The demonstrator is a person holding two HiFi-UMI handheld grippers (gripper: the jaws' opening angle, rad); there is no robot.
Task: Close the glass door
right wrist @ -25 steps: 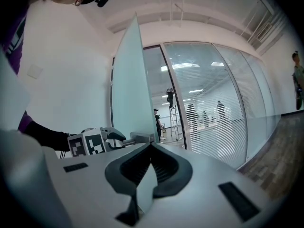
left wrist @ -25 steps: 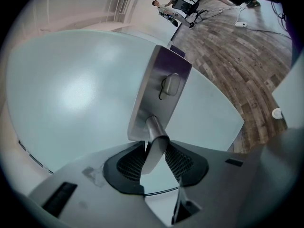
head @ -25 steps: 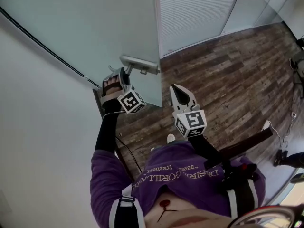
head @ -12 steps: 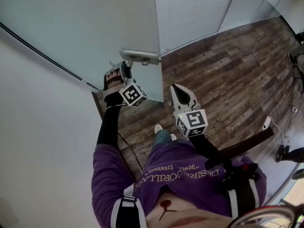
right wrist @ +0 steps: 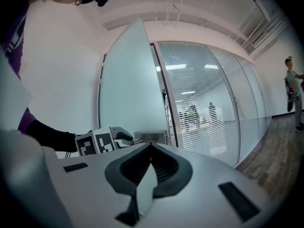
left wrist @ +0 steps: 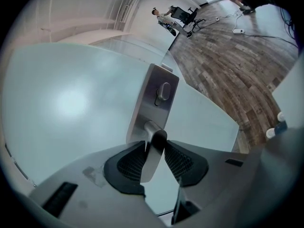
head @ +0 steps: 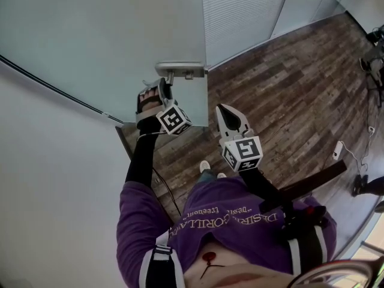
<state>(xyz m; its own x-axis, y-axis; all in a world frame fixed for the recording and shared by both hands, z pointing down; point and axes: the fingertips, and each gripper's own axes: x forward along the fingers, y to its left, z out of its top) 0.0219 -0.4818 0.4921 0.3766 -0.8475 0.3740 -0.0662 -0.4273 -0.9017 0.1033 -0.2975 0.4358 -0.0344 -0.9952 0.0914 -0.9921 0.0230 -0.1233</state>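
Frosted glass door (head: 108, 35) stands ajar at left, its free edge over the wood-plank floor (head: 288, 83). The left gripper (head: 162, 87) has both pads clamped on the door's metal lever handle (left wrist: 153, 152), which juts from the steel lock plate (left wrist: 154, 103). Further right, the right gripper (head: 230, 117) hangs clear of the door, its 2 jaws closed together on nothing.

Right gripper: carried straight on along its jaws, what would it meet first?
Most likely the metal handle plate on the glass door's edge, which sits directly over the right gripper's closed tips in its own view. Depth is unclear, so the gap can't be judged.
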